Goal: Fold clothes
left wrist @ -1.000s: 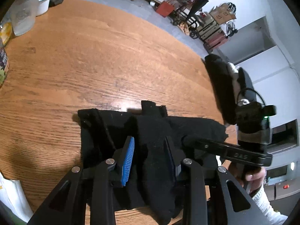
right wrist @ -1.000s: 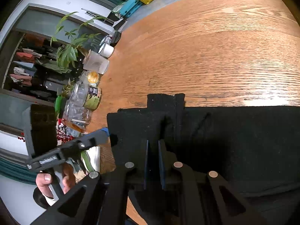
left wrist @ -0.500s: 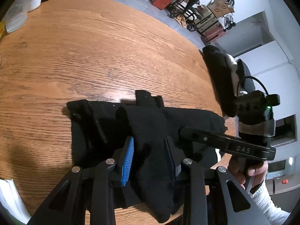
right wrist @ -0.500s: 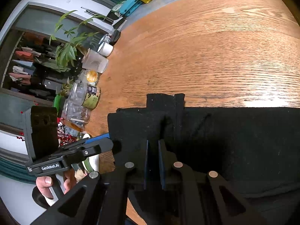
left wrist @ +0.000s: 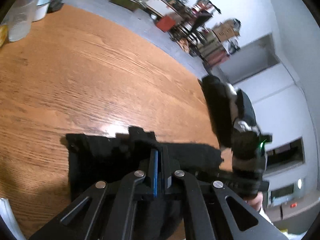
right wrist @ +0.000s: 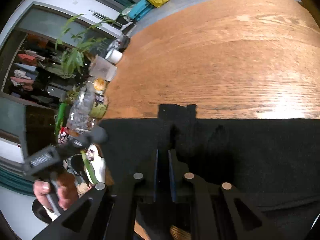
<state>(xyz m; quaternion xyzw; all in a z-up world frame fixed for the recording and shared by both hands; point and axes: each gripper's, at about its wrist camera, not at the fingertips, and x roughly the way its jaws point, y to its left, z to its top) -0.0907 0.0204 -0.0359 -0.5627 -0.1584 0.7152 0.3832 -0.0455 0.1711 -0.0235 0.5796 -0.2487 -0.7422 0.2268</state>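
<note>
A black garment (left wrist: 104,160) lies folded on the wooden table (left wrist: 80,70), near its front edge. My left gripper (left wrist: 159,152) is over the garment's top layer, its blue pads pressed together on a pinch of the cloth. In the right wrist view the same garment (right wrist: 250,150) fills the lower half, with a small tab sticking out at its far edge. My right gripper (right wrist: 163,153) stands with its pads close together and black fabric between them. The left gripper (right wrist: 98,136) shows blurred at the garment's left corner, with a hand (right wrist: 50,192) on its handle.
A frosted cup (left wrist: 20,26) and a white mug (left wrist: 43,10) stand at the table's far left. Jars (right wrist: 86,108) and a leafy plant (right wrist: 74,56) line that same edge. Shelves and boxes (left wrist: 190,30) stand across the room beyond the table's far edge.
The left gripper's jaws, apart around a fold of the garment before, have closed onto it, and the left view has shifted a little. The right gripper keeps its grip in place.
</note>
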